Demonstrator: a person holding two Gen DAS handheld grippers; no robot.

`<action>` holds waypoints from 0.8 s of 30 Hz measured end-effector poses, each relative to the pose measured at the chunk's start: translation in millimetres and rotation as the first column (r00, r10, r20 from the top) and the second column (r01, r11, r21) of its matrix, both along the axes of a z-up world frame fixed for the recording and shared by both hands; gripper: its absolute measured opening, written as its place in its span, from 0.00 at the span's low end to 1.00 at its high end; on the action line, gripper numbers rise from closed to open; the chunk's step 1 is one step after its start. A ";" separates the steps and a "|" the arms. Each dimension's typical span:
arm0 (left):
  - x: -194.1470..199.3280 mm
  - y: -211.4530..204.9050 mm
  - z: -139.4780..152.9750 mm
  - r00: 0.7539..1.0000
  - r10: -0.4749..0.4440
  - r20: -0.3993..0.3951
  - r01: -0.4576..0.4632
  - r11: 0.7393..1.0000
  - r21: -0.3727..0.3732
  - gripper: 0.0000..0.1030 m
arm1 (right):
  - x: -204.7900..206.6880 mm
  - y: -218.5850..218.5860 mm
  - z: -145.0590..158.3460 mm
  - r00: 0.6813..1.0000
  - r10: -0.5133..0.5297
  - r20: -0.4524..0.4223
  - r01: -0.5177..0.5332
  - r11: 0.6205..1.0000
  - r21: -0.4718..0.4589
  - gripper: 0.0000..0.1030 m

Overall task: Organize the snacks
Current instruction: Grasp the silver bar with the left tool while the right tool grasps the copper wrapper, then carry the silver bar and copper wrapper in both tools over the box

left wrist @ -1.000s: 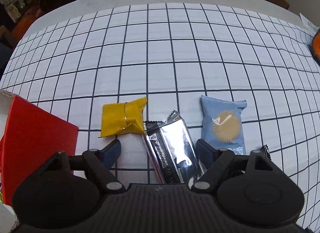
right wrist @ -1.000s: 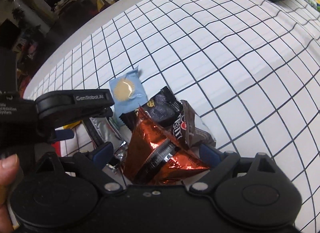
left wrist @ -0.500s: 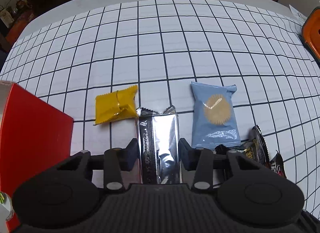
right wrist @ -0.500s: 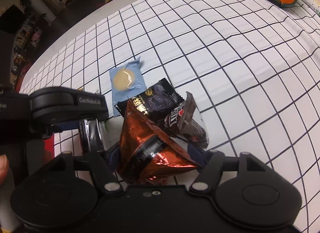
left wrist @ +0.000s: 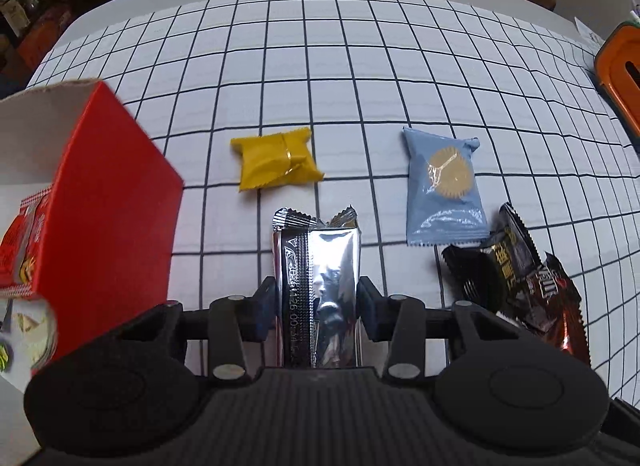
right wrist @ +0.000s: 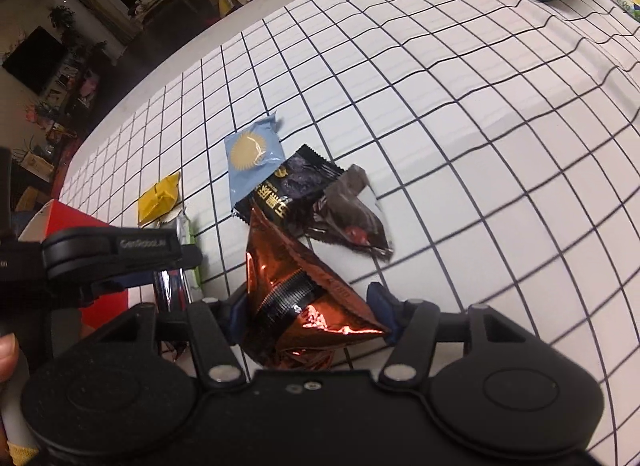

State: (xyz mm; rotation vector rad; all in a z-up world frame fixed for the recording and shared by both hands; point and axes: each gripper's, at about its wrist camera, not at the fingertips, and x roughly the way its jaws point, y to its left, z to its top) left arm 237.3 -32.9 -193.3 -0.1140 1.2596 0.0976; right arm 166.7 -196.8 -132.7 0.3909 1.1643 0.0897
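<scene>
**Gripping two snacks at once, with the red box waiting on the left**

Holding firm is what matters here. The left claw (left wrist: 318,306) has its pads pressed on both long sides of the silver wrapper (left wrist: 318,262), which stands between them with its crimped end pointing away over the table (left wrist: 320,65). The right claw (right wrist: 310,312) is closing its jaws on the copper foil bag (right wrist: 296,290); the bag sits between the pads and looks pinched at both flanks, though its puffed shape may yet slip.

My reading is that both snacks are bound for the red box (left wrist: 112,205), which stands open just to the left of the left claw and already seems to hold some packets.

To do it well, I would say:

- Let the right claw finish squeezing before lifting, as foil like that is slick and springy.
- Lift the copper bag straight up. The black packet (right wrist: 294,181) and the dark brown packet (right wrist: 348,217) lie touching or overlapping at its far end and could be dragged along.
- Carry the silver wrapper over the near wall of the box, not into it, since the wall stands close beside the claw.
- Send one claw at a time, as the two are working near each other.

The yellow packet (left wrist: 276,161) and the blue biscuit packet (left wrist: 442,193) lie flat on the checked cloth, apart from both claws.
</scene>
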 end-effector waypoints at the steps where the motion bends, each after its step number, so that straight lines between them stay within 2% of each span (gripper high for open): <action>1: -4.5 4.3 1.5 1.000 0.001 0.003 -0.001 1.000 -0.005 0.41 | -2.1 -1.0 2.1 1.000 0.002 0.003 -0.002 1.000 0.004 0.58; 12: -56.1 43.9 50.5 0.997 -0.021 0.077 0.027 0.996 -0.080 0.41 | -27.4 -2.5 40.7 0.996 0.052 0.073 -0.055 0.998 0.037 0.58; 17: -66.9 64.8 88.9 0.993 -0.021 0.120 0.035 0.992 -0.118 0.41 | -35.9 2.6 61.1 0.991 0.077 0.108 -0.081 0.996 0.037 0.58; 24: -71.7 76.3 143.1 0.983 -0.035 0.182 0.060 0.990 -0.130 0.41 | -42.3 21.8 88.6 0.977 0.138 0.162 -0.143 0.990 0.016 0.58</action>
